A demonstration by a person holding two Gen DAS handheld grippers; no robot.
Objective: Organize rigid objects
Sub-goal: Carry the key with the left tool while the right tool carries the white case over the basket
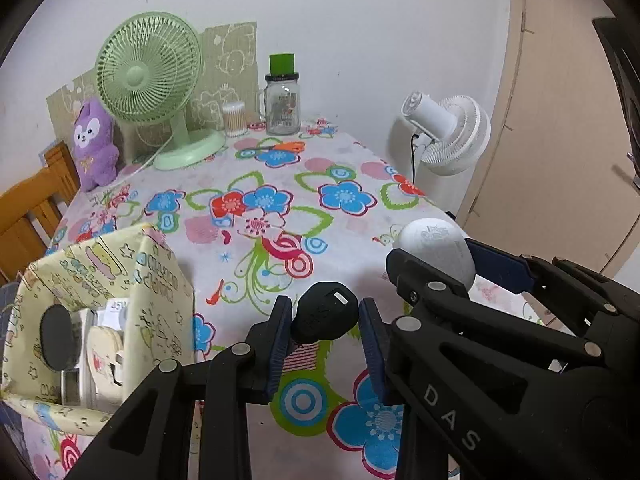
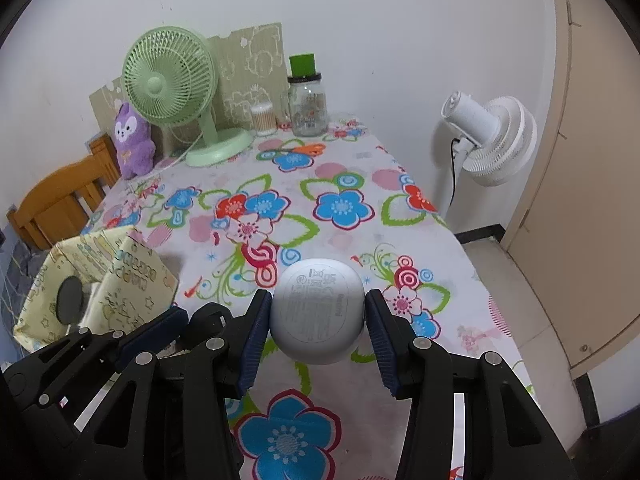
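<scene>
My left gripper (image 1: pixel 324 336) clenched one small black oval fob (image 1: pixel 325 313) and my right gripper (image 2: pixel 318 326) one grey-white rounded plastic case (image 2: pixel 318 312) above the flowered tablecloth (image 2: pixel 344 236), the open paper-covered box (image 1: pixel 156 280) left, two fans beyond.

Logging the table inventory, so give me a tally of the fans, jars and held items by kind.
Fans: 2, green fan, white fan
Glass jars: 1, jar
Held items: 2, black key fob, white case
Total: 5
</scene>
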